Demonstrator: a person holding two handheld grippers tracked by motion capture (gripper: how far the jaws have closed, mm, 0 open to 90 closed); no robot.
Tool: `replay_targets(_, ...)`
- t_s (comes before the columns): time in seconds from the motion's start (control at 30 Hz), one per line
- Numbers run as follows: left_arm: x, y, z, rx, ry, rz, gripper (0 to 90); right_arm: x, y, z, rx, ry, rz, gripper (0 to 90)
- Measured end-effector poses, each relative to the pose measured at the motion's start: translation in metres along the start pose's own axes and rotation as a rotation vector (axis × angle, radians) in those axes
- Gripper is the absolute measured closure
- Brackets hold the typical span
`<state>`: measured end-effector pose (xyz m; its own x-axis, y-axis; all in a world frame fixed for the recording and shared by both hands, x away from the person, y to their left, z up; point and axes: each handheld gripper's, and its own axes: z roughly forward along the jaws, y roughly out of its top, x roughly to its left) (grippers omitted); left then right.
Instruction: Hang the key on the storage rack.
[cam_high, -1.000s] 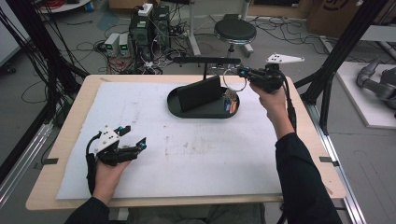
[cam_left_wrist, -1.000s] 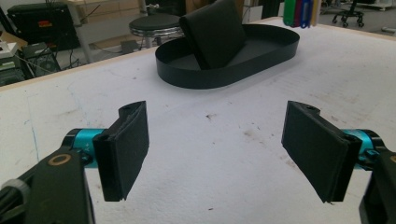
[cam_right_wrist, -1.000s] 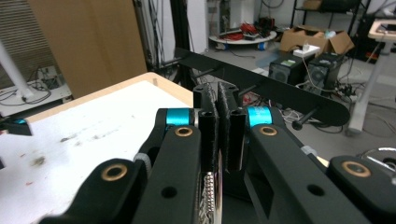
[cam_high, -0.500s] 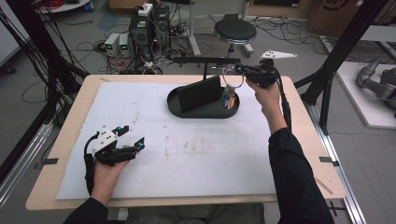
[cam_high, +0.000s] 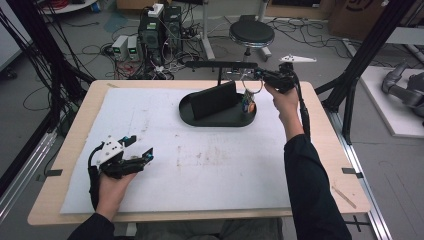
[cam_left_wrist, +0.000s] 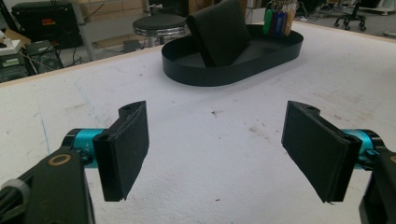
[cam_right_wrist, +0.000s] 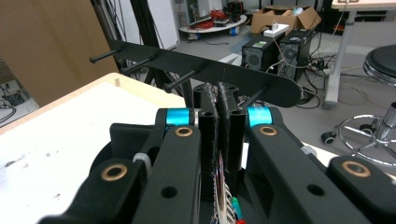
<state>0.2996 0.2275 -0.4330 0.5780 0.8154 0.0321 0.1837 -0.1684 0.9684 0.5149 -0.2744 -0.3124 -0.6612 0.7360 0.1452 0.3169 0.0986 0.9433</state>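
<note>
Table, centre frame: white mat. Black oval tray, upper centre, held a leaning black wallet. Peg rack stood behind it. Right gripper, upper right, was clamped on a key bunch dangling over the tray's right end, lifted but not yet hung. Against the earlier frame, it had shifted left toward the rack. Left gripper, lower left, jaws wide, empty, unmoved.

High view overhead, facing forward-down; gripper views low, close; shared: black tray.

L gripper jaws wide; R gripper jaws clamped.
</note>
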Motion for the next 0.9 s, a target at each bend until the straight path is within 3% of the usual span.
replay_targets(0.53, 0.0013, -0.0017, -0.0019, 0.003, 0.003, -0.004, 23.3, -0.0099, -0.0058, 0.0046, 0.008, -0.034, 0.031, 88.2)
replay_targets(0.9, 0.0014, -0.0023, -0.0038, 0.002, 0.004, -0.003, 23.3, -0.0093, -0.0081, 0.0087, 0.010, -0.072, 0.033, 85.8)
